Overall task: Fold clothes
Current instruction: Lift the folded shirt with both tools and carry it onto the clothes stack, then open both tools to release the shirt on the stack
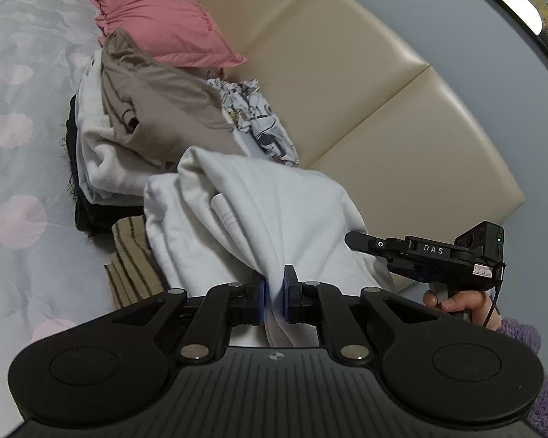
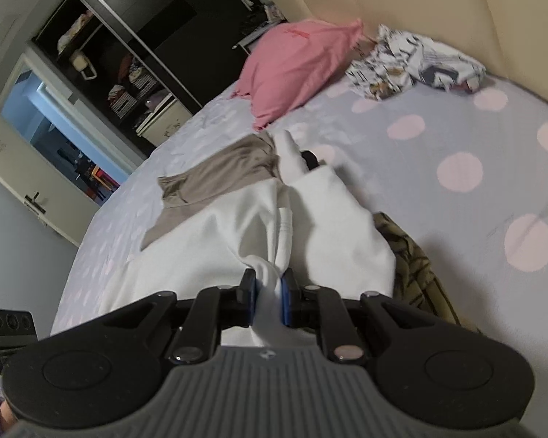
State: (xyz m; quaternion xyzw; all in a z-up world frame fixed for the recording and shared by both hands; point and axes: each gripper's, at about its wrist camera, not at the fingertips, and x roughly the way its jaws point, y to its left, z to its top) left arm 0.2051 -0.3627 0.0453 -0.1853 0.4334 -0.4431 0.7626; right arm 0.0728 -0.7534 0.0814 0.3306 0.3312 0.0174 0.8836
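A white garment (image 1: 259, 219) hangs bunched in front of me over the bed. My left gripper (image 1: 274, 297) is shut on a fold of it, pinched between the blue pads. My right gripper (image 2: 268, 301) is shut on another part of the same white garment (image 2: 310, 226). In the left wrist view the right gripper's body (image 1: 434, 255) shows at the right, held by a hand (image 1: 456, 301). Behind the white garment lies a pile with a beige garment (image 1: 157, 109), a white one and a dark one beneath. A brown striped cloth (image 1: 131, 266) lies under the white garment.
A pink pillow (image 2: 296, 69) and a crumpled patterned cloth (image 2: 413, 62) lie near the beige padded headboard (image 1: 347, 84). The bed sheet (image 2: 475, 182) is pale with pink dots. A dark wardrobe (image 2: 135, 47) and an open door stand beyond the bed.
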